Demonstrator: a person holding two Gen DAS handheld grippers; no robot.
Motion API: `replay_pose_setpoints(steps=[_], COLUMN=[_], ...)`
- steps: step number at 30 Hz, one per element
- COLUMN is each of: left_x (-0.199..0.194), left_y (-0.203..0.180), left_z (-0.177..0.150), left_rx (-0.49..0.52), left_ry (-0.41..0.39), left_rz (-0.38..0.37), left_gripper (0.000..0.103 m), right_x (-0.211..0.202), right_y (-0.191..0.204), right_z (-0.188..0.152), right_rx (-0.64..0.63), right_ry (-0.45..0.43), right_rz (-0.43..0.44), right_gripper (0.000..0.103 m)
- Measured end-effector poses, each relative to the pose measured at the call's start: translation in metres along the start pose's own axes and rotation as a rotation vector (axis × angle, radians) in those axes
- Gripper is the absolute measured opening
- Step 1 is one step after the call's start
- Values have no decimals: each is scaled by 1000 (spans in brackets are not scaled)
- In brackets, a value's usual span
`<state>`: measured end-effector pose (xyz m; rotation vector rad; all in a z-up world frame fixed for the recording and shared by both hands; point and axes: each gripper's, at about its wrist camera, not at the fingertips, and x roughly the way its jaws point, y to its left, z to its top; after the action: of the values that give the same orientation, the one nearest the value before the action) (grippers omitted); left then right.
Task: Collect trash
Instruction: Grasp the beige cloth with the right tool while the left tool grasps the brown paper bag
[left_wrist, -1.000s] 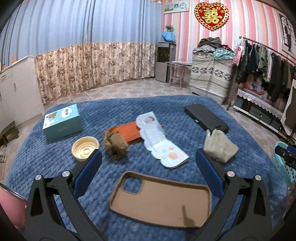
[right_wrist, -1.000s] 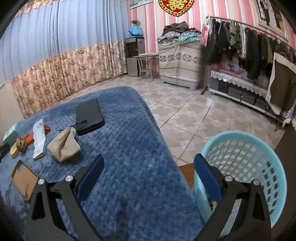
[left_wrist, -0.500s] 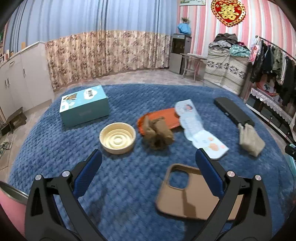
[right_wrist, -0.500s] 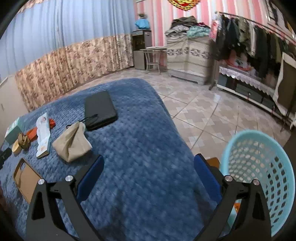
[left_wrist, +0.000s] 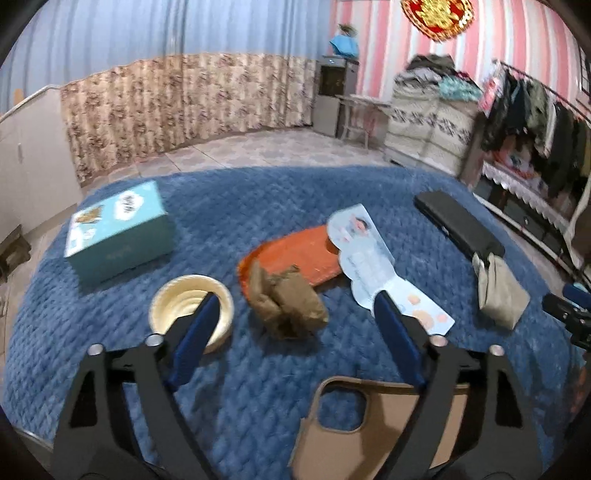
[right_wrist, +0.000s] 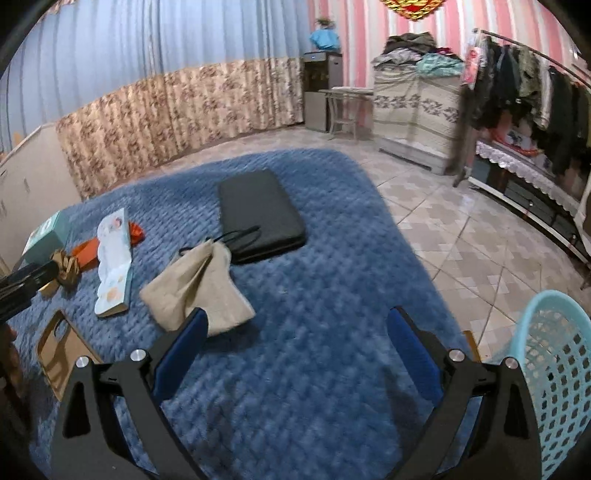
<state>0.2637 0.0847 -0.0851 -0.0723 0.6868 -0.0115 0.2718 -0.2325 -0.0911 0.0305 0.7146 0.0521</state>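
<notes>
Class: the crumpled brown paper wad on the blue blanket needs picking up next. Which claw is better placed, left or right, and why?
Left. The left claw frames the crumpled brown paper wad, its jaws just narrowing, nothing gripped yet. The right claw hangs open over bare blue blanket near the blue basket, far from it.

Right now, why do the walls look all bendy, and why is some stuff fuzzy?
Left wrist view: the fisheye lens bows the flowery beige curtain and darkens the corners; the teal cardboard box and crumpled brown paper wad are smeared by motion. Right wrist view: the same bending curves the blue quilted blanket, and the light-blue plastic basket at the edge looks stretched and soft.
</notes>
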Motion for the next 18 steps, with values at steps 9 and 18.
replay_pose_setpoints(steps=[9, 18], left_x=[21, 17], left_y=[-5, -3], left_z=[-1, -2], left_rx=[2, 1], left_ry=[60, 44], left_rz=[-36, -29], left_gripper=[41, 39], right_x=[28, 33], right_y=[24, 50], right_z=[1, 1], right_rx=[-20, -112], right_ry=[39, 35], right_rz=[71, 160], right_gripper=[94, 22])
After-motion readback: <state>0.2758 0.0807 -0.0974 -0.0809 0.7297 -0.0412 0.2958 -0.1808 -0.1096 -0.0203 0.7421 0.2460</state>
